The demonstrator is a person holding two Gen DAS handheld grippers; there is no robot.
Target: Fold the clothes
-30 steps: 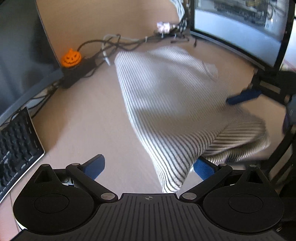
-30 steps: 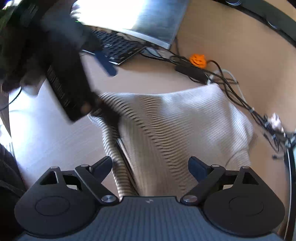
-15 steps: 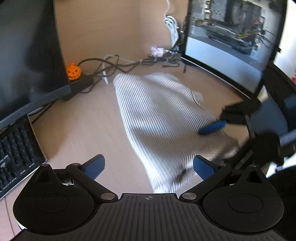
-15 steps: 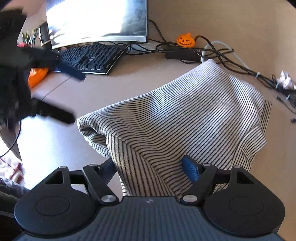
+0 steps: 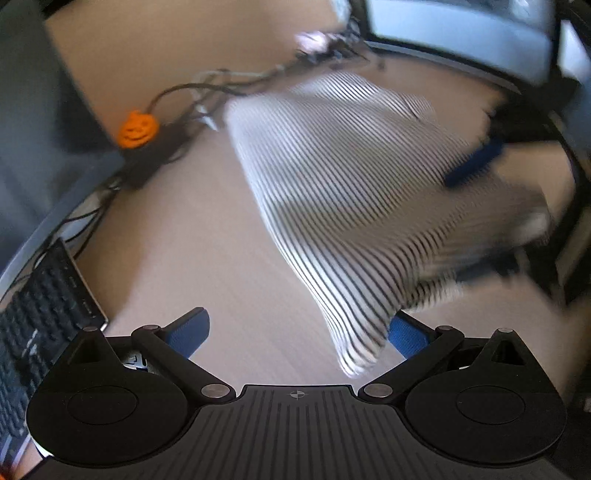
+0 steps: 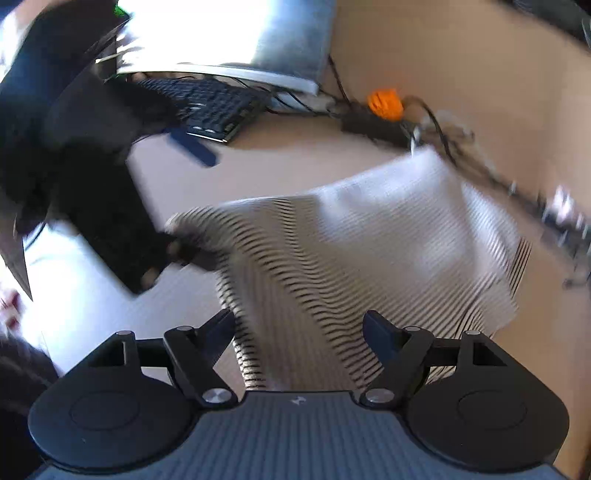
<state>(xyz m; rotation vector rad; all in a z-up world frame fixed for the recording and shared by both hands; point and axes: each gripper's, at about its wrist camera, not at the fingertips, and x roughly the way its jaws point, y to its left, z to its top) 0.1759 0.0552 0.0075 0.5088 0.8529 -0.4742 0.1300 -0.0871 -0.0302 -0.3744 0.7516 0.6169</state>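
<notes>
A white garment with thin black stripes (image 5: 332,177) lies part-folded on the pale wooden desk (image 5: 192,236). My left gripper (image 5: 297,325) is open wide; the garment's near corner rests against its right finger, nothing is pinched. The right gripper (image 6: 299,321) hovers over the garment's near edge (image 6: 303,295). Its jaws are opening, with striped cloth lying between them and the pads not pressing on it. In the left wrist view the right gripper's blue finger (image 5: 472,166) shows at the cloth's far side. The left gripper's finger (image 6: 192,147) is a blur in the right wrist view.
An orange pumpkin figure (image 5: 137,129) sits on a black power strip with tangled cables (image 5: 229,85) behind the garment. A black keyboard (image 6: 210,107) and monitors (image 5: 461,33) ring the desk. Bare desk lies left of the cloth.
Both views have swung and blurred. The right jaws narrowed around the cloth's edge half a second ago and stand slightly wider now. The garment's near edge has shifted between frames.
</notes>
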